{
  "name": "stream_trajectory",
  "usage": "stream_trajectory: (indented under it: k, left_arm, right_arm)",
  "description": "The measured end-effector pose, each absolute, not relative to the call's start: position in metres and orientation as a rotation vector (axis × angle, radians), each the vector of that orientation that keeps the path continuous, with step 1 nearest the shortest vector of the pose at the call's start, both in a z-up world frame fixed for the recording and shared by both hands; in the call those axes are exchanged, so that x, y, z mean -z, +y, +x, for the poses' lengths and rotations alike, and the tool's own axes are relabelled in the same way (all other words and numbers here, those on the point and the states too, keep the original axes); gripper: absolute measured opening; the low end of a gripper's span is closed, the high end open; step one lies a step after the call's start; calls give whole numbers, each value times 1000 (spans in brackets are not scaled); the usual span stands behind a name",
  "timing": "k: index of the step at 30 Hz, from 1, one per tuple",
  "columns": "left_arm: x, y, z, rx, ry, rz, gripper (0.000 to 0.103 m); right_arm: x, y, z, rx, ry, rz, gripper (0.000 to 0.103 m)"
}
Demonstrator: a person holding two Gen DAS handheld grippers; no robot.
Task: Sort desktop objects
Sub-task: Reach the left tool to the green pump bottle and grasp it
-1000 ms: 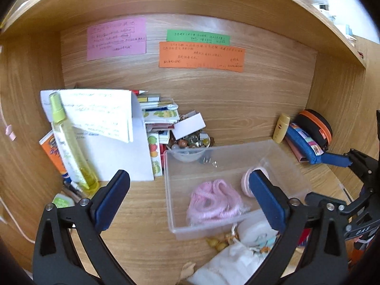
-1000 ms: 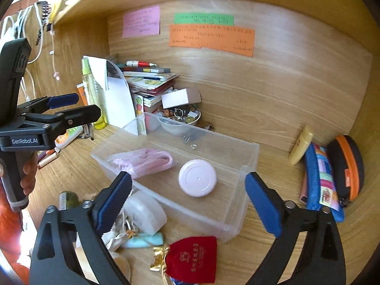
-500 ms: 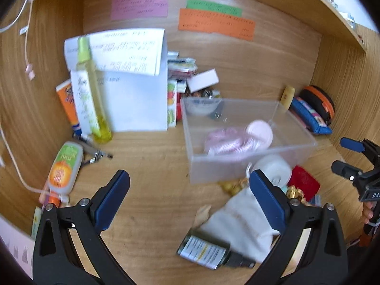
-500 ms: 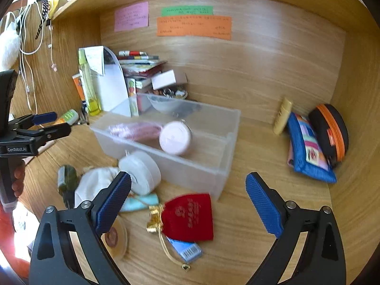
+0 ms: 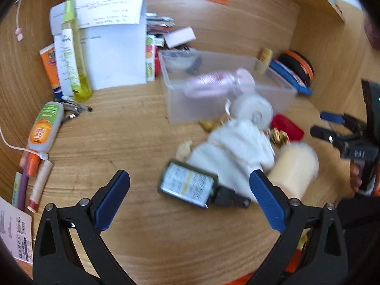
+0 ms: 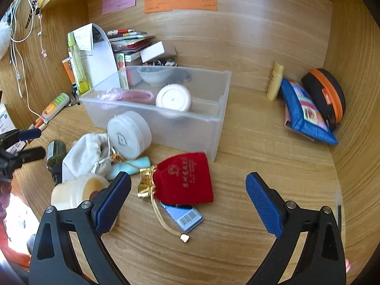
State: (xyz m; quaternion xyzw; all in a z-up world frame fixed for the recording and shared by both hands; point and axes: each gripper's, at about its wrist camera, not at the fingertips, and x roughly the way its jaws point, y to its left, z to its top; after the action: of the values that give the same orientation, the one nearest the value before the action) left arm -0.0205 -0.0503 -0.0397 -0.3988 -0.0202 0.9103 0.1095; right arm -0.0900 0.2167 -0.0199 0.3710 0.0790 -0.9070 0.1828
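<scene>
Lining up for the next pick from the loose pile in front of the clear bin [image 6: 215, 109].

Both my grippers hang wide-jawed and empty: the right gripper [image 6: 187, 196] just above the red pouch [image 6: 184, 178], the left gripper [image 5: 190, 197] over the green bottle [image 5: 187, 187] lying beside the white drawstring bag [image 5: 235, 152]. I judge the pouch the easiest take: I'd drop straight down, pinch its body, not the gold cord [image 6: 163, 216], and avoid dragging the blue card [image 6: 185, 216] beneath it.
</scene>
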Motion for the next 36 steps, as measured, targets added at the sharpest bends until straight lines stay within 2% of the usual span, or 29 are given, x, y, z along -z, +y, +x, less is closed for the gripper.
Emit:
stream_trajectory:
  k: [8,20,27,36]
  left_arm:
    - [54,-37,-14,-2597,2,-1196,102]
    - [69,-26,-31,-2622,230,-1280,102]
    - [67,-27,-46,-2606,263,-1278,102]
    - [72,-36,-62,-2607,139,-1285,102]
  right_arm:
    - [32,219,-91,2546,235,1104,97]
    - [45,209,-103,2497,311,1149,97]
    - [59,204,-123,2442,340,1206,97]
    - [68,204,-144,2337,239,1245,94]
